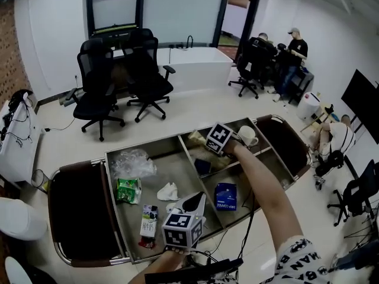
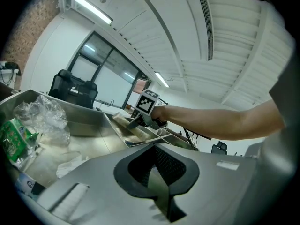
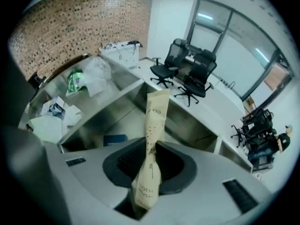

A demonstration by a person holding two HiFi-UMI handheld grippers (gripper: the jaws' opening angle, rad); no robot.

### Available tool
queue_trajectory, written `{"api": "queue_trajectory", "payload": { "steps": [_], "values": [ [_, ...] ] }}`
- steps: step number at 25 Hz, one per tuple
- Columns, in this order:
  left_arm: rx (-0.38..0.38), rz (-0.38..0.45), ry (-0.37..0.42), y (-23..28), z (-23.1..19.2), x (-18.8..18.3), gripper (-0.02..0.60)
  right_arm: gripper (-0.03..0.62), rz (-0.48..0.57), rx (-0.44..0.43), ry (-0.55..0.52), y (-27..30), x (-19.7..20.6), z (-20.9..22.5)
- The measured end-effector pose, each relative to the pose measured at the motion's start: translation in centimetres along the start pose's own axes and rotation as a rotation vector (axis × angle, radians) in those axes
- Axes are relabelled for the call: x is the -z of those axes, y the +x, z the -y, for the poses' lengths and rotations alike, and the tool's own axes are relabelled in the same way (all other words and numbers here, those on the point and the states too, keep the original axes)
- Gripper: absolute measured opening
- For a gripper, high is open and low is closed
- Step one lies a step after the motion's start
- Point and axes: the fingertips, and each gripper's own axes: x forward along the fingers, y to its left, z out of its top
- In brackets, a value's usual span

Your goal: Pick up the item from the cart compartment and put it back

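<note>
ok so we're in the pick-up half right now. The right gripper (image 3: 151, 165) has its jaws clamped on the paper toothbrush packet (image 3: 154, 121), at the far end of the cart's (image 1: 148, 149) middle compartment, close to the far edge. I honestly can't tell if the packet is off the compartment floor yet.

Next move, I'd guess: lift it straight up clear of the dividers, then lower it into the same compartment and let go. It's pinched near one end, so the free end could swing or catch on a wall.

The packet's a long, slim, flat kraft-brown sleeve with dark print, sticking out well past the jaws.

The left gripper (image 1: 190, 205) hangs over the cart's near edge with its jaws together, holding nothing.
</note>
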Motion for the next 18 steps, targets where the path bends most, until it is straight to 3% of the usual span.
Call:
{"api": "queue_trajectory", "payload": {
  "steps": [5,10,13,18],
  "values": [
    [0.021,0.024,0.017,-0.2,0.4,-0.5,0.000,0.083,0.369,0.085,0.129,-9.1,-2.3,0.4],
    [0.018,0.055,0.090,0.6,1.4,-1.9,0.000,0.083,0.688,0.153,0.216,-19.1,-0.2,-1.8],
    [0.015,0.065,0.150,1.1,2.4,-2.4,0.000,0.083,0.806,0.184,0.271,-23.0,2.6,-3.5],
    [0.049,0.061,0.197,1.7,4.2,-1.9,0.000,0.083,0.899,0.258,0.360,-26.0,7.9,-6.7]
  ]
}}
